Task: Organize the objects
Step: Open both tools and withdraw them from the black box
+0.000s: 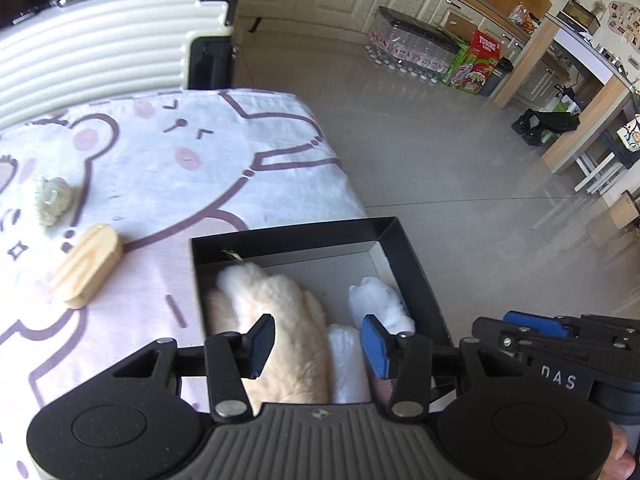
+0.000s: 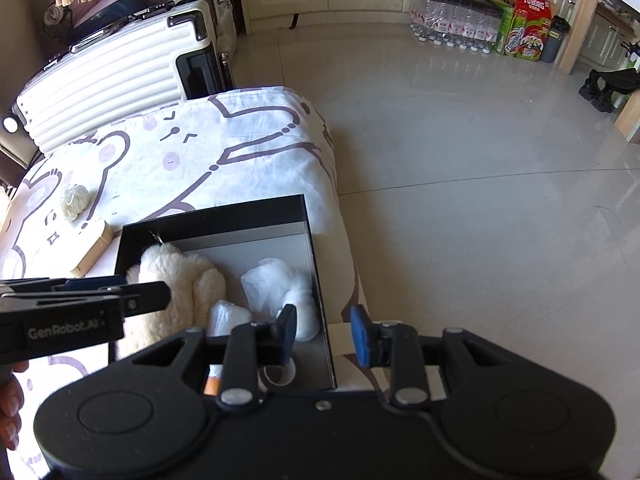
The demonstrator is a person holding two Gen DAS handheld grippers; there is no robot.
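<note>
Right gripper (image 1: 532, 326) marked "DAS"

White suitcase (image 2: 116, 68), bottled water (image 2: 452, 20), Tuborg carton (image 2: 528, 26)

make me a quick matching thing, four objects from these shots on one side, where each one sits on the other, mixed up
Things:
1. wooden block
2. cream plush toy
3. white suitcase
4. red Tuborg carton

Places:
a. inside the black box
b. behind the table's far edge
c. on the printed cloth, left of the box
d. on the floor by the cabinets

Pairs: 1-c, 2-a, 3-b, 4-d
</note>
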